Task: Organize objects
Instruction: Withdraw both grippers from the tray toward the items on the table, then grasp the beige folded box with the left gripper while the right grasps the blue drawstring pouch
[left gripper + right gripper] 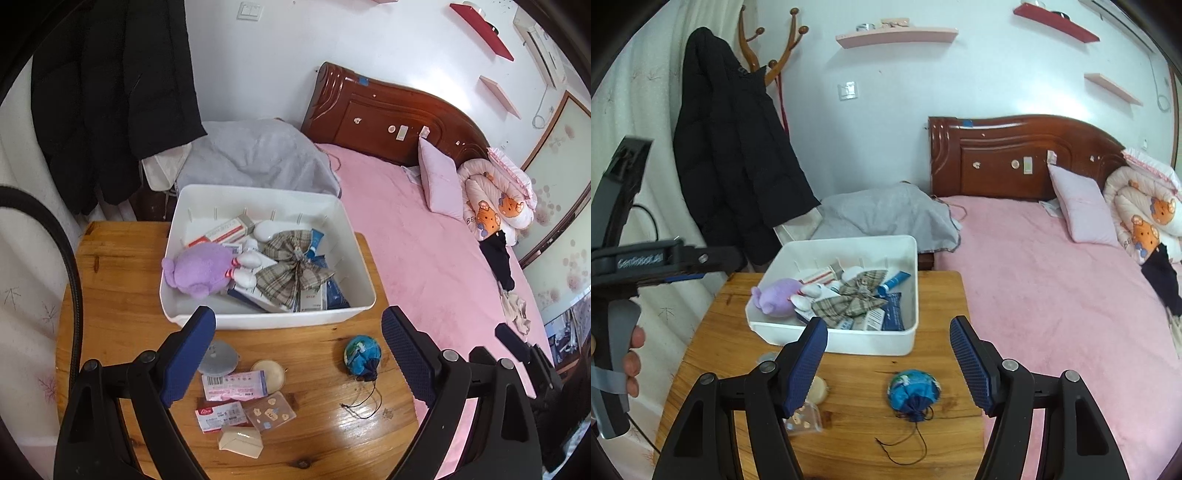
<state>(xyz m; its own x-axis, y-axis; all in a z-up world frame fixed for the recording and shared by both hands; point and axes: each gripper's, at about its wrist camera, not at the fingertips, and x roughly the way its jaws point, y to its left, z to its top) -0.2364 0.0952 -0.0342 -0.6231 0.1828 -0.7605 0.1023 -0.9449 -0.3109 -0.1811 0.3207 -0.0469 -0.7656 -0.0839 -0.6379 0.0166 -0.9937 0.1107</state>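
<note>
A white bin [266, 319] stands on the wooden table [110, 295]. It holds a purple plush [201, 269], a plaid bow [291, 273], tubes and boxes. In front of it lie a blue drawstring pouch [362, 352], a pink packet [234, 384], a round cream case [271, 374], a clear sticker pouch [269, 411] and a small beige box [240, 441]. My left gripper [299, 321] hangs open above these loose items, holding nothing. My right gripper [889, 326] is also open and empty, with the blue pouch [914, 389] below and between its fingers and the bin [849, 341] just beyond.
A pink bed [1052, 295] with a dark wooden headboard [1015, 158] borders the table's right side. A black coat [738, 147] hangs on a stand behind the table, above a grey cloth [886, 214]. A hand [631, 354] grips the left tool's handle.
</note>
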